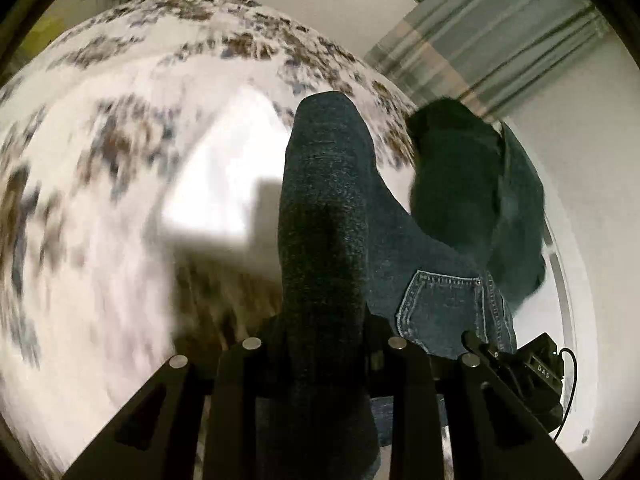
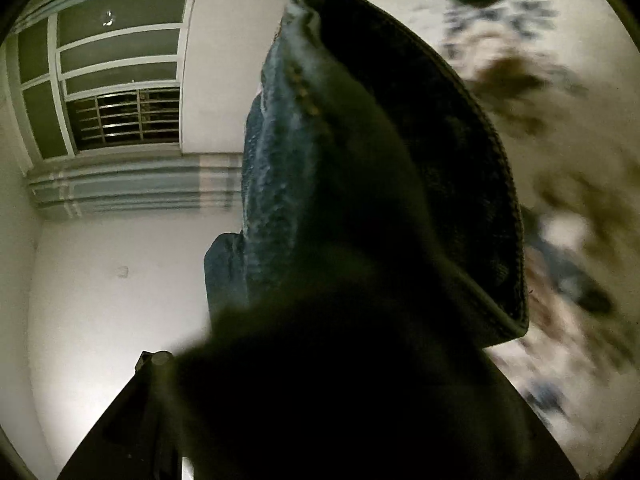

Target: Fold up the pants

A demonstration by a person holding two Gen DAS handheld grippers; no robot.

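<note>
Dark blue jeans (image 1: 332,208) hang lifted above a bed with a white floral cover (image 1: 120,152). My left gripper (image 1: 326,344) is shut on a fold of the denim, which rises between its fingers. A back pocket (image 1: 440,304) with light stitching shows to the right. My right gripper (image 1: 516,364) shows at the lower right of the left wrist view. In the right wrist view the jeans (image 2: 380,200) drape over the right gripper and hide most of its fingers; only its left finger (image 2: 156,364) shows. A stitched hem (image 2: 304,92) curls at the top.
The bed cover (image 2: 568,200) is blurred by motion. A white wall (image 2: 120,300), a barred window (image 2: 124,116) and a striped curtain (image 1: 480,40) lie beyond the bed.
</note>
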